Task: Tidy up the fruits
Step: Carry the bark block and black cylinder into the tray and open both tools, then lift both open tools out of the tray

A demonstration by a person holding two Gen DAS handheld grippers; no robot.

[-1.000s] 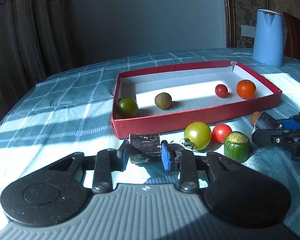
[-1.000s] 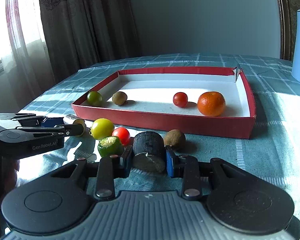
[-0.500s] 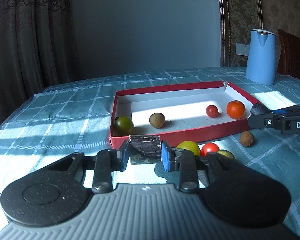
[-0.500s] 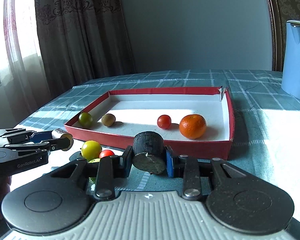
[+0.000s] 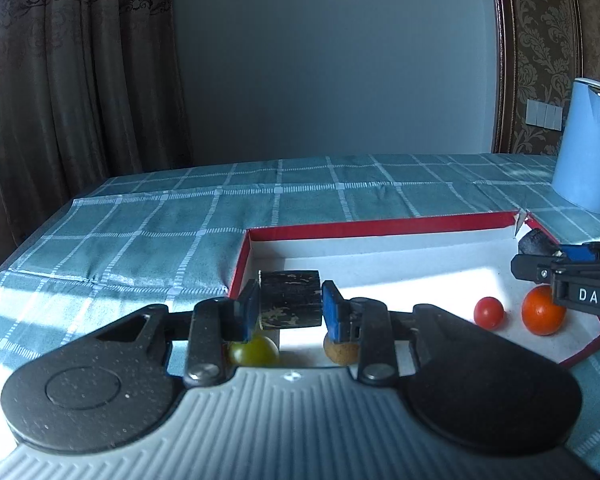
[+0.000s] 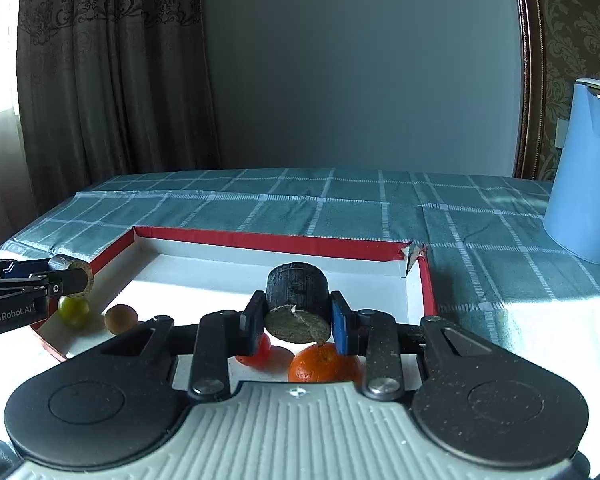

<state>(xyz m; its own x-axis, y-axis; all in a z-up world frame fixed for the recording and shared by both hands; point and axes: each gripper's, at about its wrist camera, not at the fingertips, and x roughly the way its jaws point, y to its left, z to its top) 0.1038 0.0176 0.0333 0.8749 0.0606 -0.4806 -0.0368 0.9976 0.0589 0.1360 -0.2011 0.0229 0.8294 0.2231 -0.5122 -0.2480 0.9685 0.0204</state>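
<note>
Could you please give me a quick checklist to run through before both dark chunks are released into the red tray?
1. Left gripper shut on its dark chunk: ok.
2. Right gripper shut on its dark chunk: ok.
3. Both chunks above the red tray, inside its walls: ok, judging by both views.
4. Drop spot under left chunk free: not ok; green tomato and brown fruit lie just below.
5. Drop spot under right chunk free: not ok; orange and red tomato sit beneath.
6. Grippers apart from each other: ok.
</note>
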